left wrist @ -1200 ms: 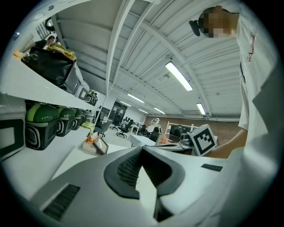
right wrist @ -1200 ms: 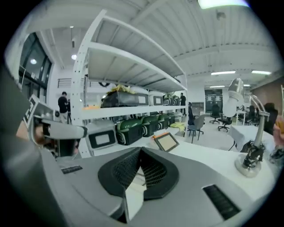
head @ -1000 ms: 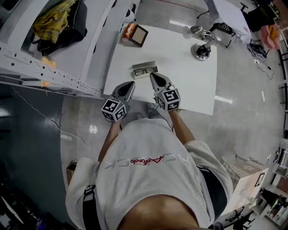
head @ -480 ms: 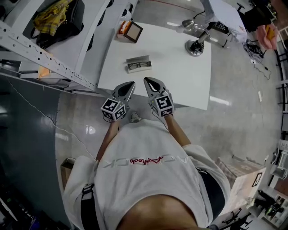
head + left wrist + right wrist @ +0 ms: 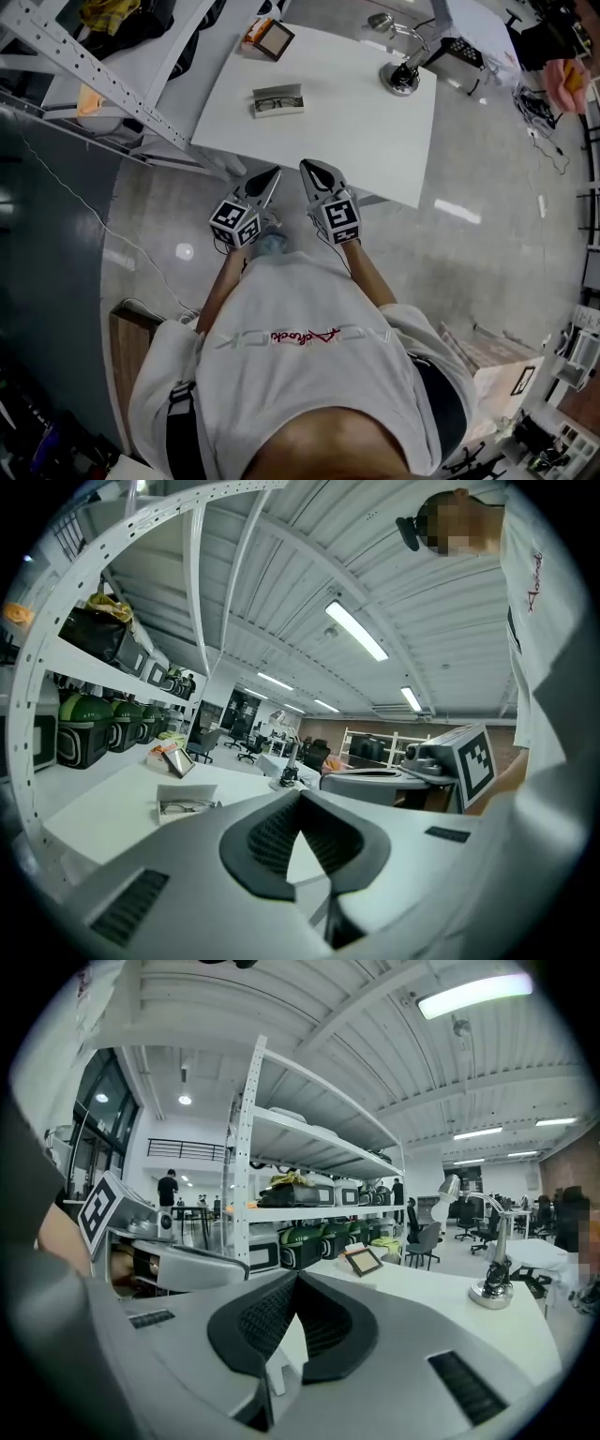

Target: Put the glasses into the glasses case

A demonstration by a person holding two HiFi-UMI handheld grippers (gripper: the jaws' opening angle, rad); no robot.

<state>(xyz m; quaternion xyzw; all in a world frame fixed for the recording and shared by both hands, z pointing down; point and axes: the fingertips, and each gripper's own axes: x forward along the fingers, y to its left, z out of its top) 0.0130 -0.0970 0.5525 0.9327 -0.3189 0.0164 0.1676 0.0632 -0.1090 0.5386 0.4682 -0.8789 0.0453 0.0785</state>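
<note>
The open grey glasses case (image 5: 277,100) lies on the white table (image 5: 366,131) with the dark-framed glasses (image 5: 275,102) inside it; in the left gripper view the case (image 5: 186,803) shows far off at the left. Both grippers hang over the floor, short of the table's near edge and well apart from the case. My left gripper (image 5: 272,174) (image 5: 300,795) is shut with nothing in it. Beside it, my right gripper (image 5: 309,167) (image 5: 297,1277) is also shut and empty.
A desk lamp (image 5: 401,73) (image 5: 492,1288) stands at the table's far right, and a small framed picture (image 5: 272,39) (image 5: 361,1260) at its far left. A metal shelf rack (image 5: 89,70) with bags runs along the left. A wooden box (image 5: 127,347) sits on the floor.
The person has stepped back from the table. Both grippers, which reached over its near edge, now hang over the floor, and the case lies farther from them. Jaws look unchanged.
</note>
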